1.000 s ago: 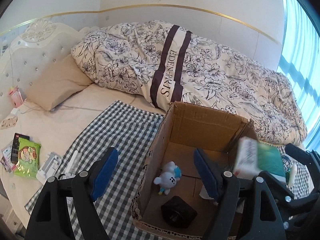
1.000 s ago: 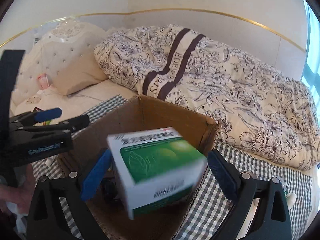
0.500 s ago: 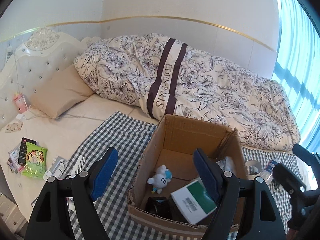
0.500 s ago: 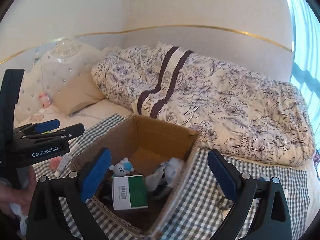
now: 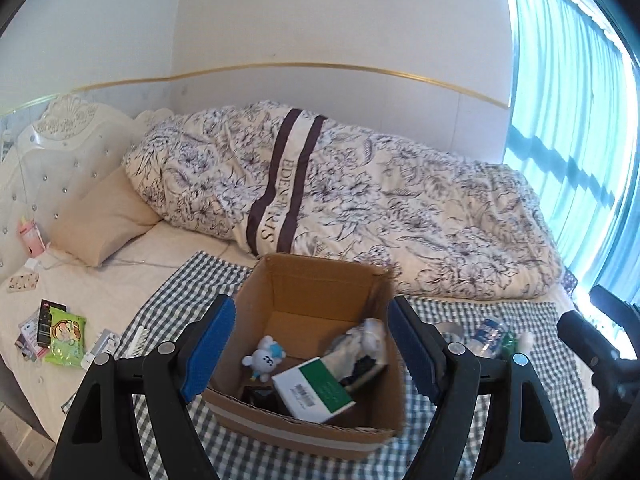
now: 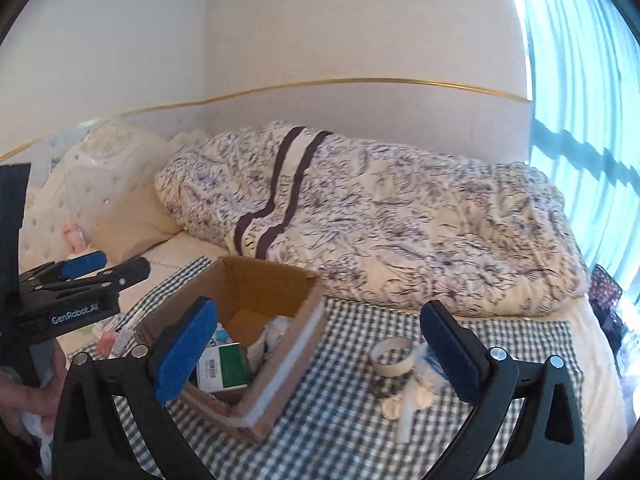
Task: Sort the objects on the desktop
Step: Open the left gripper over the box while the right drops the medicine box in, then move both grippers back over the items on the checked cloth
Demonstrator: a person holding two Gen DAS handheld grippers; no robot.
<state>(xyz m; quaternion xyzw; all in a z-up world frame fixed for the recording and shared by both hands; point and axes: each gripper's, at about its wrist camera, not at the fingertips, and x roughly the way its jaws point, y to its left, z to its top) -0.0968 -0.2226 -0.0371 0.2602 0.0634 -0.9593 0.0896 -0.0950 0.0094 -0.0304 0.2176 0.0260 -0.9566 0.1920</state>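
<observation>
An open cardboard box [image 5: 320, 280] [image 6: 280, 356] stands on the checked cloth on the bed. Inside lie the green-and-white carton [image 5: 316, 390] [image 6: 226, 366], a small white plush toy [image 5: 264, 358], a black object [image 5: 260, 394] and crumpled wrapping [image 5: 360, 344]. My left gripper [image 5: 312, 350] hovers open in front of and above the box, holding nothing. My right gripper [image 6: 316, 350] is open too, to the right of the box, empty. A tape roll [image 6: 390, 356], a plastic bottle [image 5: 486, 334] and white bits [image 6: 404, 400] lie on the cloth right of the box.
Left of the cloth [image 5: 168, 312] lie a green snack packet [image 5: 64, 336], dark packets [image 5: 44, 320], a white comb [image 5: 138, 338] and a phone [image 5: 22, 282]. A rolled floral duvet [image 5: 360, 208] and a beige pillow [image 5: 100, 220] fill the far side. A hand [image 6: 24, 400] holds the left gripper.
The right gripper let go of the green carton, which dropped into the box. Both grippers have since pulled back and up, away from the box.
</observation>
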